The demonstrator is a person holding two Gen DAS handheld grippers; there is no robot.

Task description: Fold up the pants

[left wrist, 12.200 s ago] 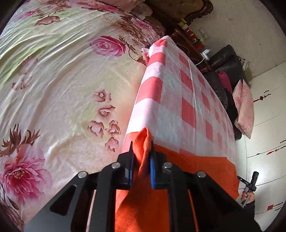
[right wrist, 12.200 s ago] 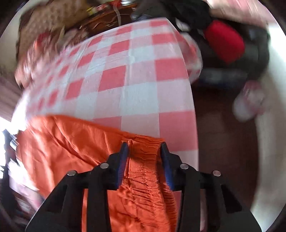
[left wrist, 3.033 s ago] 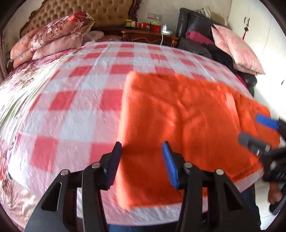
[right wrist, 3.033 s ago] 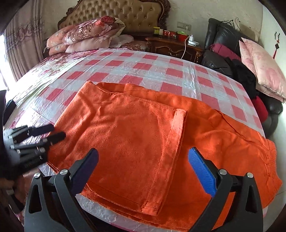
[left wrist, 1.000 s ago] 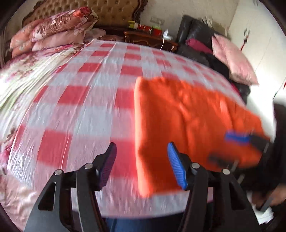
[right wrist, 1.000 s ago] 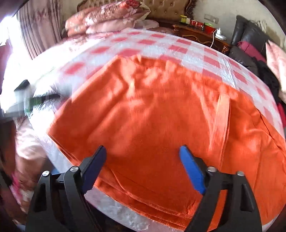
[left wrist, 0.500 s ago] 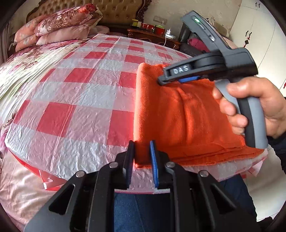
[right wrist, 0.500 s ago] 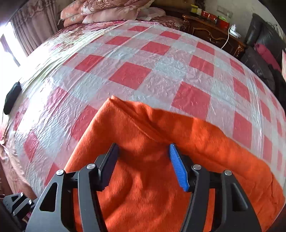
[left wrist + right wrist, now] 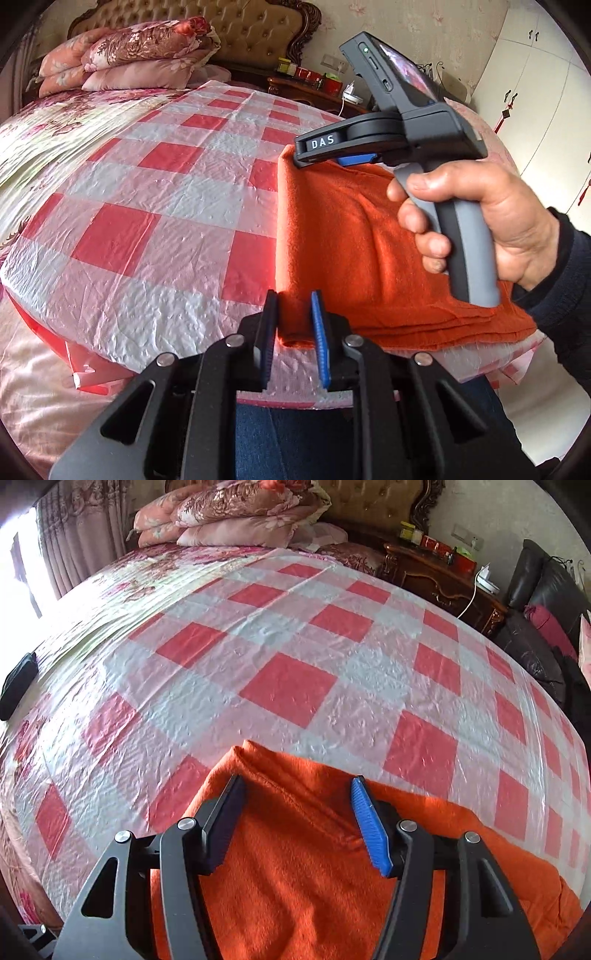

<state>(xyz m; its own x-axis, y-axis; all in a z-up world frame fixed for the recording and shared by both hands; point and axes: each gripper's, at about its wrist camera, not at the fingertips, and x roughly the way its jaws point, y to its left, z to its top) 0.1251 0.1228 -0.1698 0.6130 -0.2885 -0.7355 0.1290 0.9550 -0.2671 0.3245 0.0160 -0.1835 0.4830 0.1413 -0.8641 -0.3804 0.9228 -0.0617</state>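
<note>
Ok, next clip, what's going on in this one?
A person is folding orange pants on a bed covered with a red-and-white checked sheet, using a handheld claw in each hand. The pants already lie folded into a compact stack near the bed's front edge. The left claw is closed on the near left corner of the stack. The right claw, open, is at the far left corner, resting on or just over the fabric without pinching it.

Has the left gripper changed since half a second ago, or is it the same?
Yes. The left gripper sits at the same near corner of the orange pants on the checked sheet, but its jaws have opened slightly around the fold.
</note>
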